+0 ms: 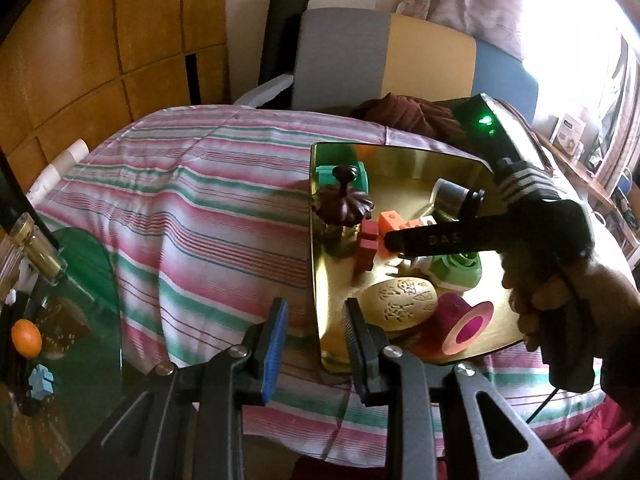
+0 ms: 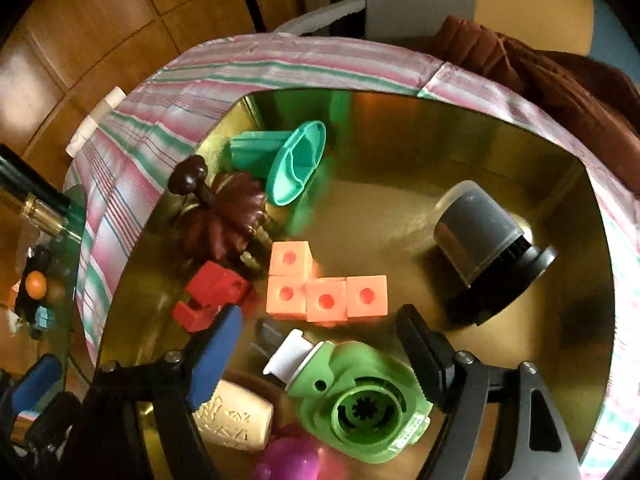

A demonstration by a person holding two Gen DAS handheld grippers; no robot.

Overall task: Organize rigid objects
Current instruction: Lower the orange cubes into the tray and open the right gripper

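A gold tray [image 1: 404, 168] [image 2: 400, 140] lies on the striped cloth and holds several rigid objects. My right gripper [image 2: 320, 328] is open and empty, hovering above an orange block piece [image 2: 326, 286] and a green plastic part [image 2: 360, 396]. Around them lie a red block [image 2: 212, 292], a dark brown wooden piece [image 2: 228, 216], a teal funnel [image 2: 296, 164], a grey-and-black cap [image 2: 476, 236], a beige carved oval [image 1: 400, 300] and a magenta cup [image 1: 464, 320]. My left gripper [image 1: 316, 320] is open and empty at the tray's near left corner. The right gripper [image 1: 390, 240] reaches over the tray.
A green glass side table [image 1: 80, 264] at the left carries an orange ball [image 1: 26, 338] and a blue block [image 1: 42, 380]. A brown cloth [image 1: 404, 114] lies behind the tray. A chair [image 1: 384, 56] stands beyond the table. Striped cloth [image 1: 208, 208] spreads left of the tray.
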